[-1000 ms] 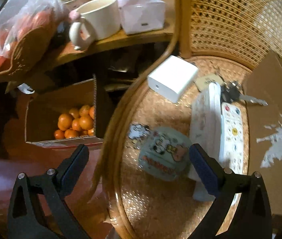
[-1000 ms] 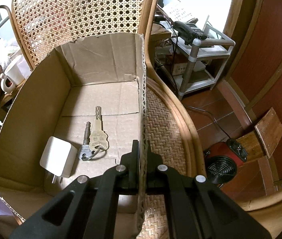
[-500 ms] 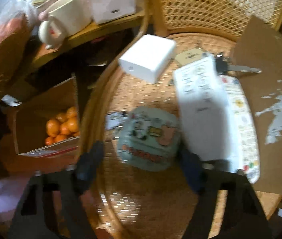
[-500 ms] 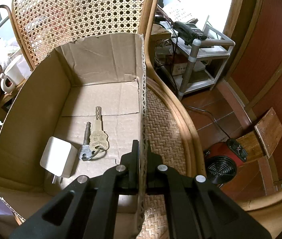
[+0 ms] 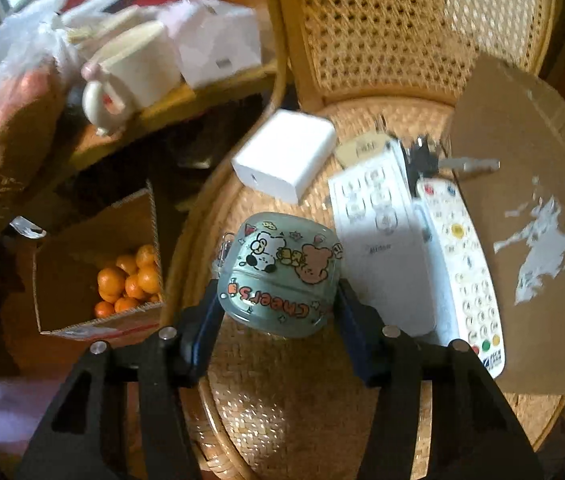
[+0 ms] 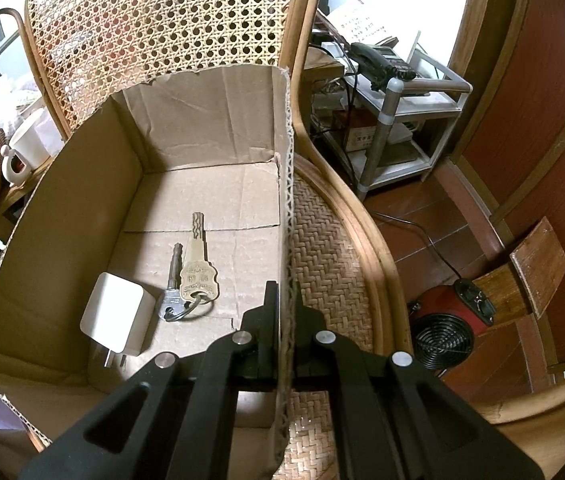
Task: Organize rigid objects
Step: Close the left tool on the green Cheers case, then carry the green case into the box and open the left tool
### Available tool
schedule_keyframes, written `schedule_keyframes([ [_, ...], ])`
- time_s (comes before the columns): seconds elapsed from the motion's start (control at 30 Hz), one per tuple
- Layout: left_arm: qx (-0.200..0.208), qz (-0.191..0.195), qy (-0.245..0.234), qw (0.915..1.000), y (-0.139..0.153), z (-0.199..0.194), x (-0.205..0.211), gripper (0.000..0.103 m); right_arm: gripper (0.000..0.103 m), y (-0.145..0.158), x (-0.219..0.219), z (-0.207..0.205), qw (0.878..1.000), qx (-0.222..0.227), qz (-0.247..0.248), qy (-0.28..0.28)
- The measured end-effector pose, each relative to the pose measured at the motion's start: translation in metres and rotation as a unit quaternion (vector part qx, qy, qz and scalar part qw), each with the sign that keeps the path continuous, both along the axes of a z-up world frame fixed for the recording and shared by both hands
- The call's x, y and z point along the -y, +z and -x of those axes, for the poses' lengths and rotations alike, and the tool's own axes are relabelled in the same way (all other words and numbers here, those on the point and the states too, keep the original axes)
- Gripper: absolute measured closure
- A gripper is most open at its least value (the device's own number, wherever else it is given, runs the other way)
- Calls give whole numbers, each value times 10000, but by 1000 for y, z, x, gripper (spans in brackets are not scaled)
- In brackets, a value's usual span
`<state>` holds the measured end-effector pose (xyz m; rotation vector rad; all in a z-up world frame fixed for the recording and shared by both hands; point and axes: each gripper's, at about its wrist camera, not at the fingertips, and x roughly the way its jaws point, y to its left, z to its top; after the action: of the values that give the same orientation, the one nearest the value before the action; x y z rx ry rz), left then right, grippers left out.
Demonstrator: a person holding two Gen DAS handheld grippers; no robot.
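Note:
A teal case with cartoon animals (image 5: pixel 278 276) lies on the woven chair seat (image 5: pixel 282 392). My left gripper (image 5: pixel 278 296) is closing on it, and both blue pads touch its sides. Behind it lie a white charger (image 5: pixel 284 156), a white panel-like device (image 5: pixel 378 240), a buttoned remote (image 5: pixel 462 264) and dark keys (image 5: pixel 426 152). My right gripper (image 6: pixel 284 300) is shut on the right wall (image 6: pixel 286 220) of the cardboard box (image 6: pixel 82 220). Inside that box lie two keys on a ring (image 6: pixel 196 272) and a white plug adapter (image 6: pixel 116 318).
The box's outer wall (image 5: pixel 530 220) stands right of the remote. Left of the chair are a carton of oranges (image 5: pixel 130 280) on the floor and a side table with a mug (image 5: pixel 130 72). A red fan heater (image 6: pixel 442 336) and a metal shelf (image 6: pixel 394 120) stand to the right.
My left gripper has come in over the teal case and its jaws have narrowed from wide open onto the case's sides. The right gripper and the box have not moved.

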<state>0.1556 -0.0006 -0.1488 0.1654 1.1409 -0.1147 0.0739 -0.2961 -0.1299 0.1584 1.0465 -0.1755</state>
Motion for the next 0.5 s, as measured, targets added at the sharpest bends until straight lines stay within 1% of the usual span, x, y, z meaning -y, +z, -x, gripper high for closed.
schedule_keyframes([
  [0.03,198,-32,-18,9998,6,1,1,50,98,0,0,0,10000,-4,-2,2],
  [0.1,398,-14,-54,9992,13,3,3,50,98,0,0,0,10000,-4,2,4],
  [0.2,721,112,-86,9973,28,9,6,49,98,0,0,0,10000,-2,10,7],
  [0.3,1041,106,-76,9945,41,16,10,49,98,0,0,0,10000,-4,2,2],
  [0.5,1407,23,-168,9899,62,28,17,49,98,0,0,0,10000,-13,-19,1],
])
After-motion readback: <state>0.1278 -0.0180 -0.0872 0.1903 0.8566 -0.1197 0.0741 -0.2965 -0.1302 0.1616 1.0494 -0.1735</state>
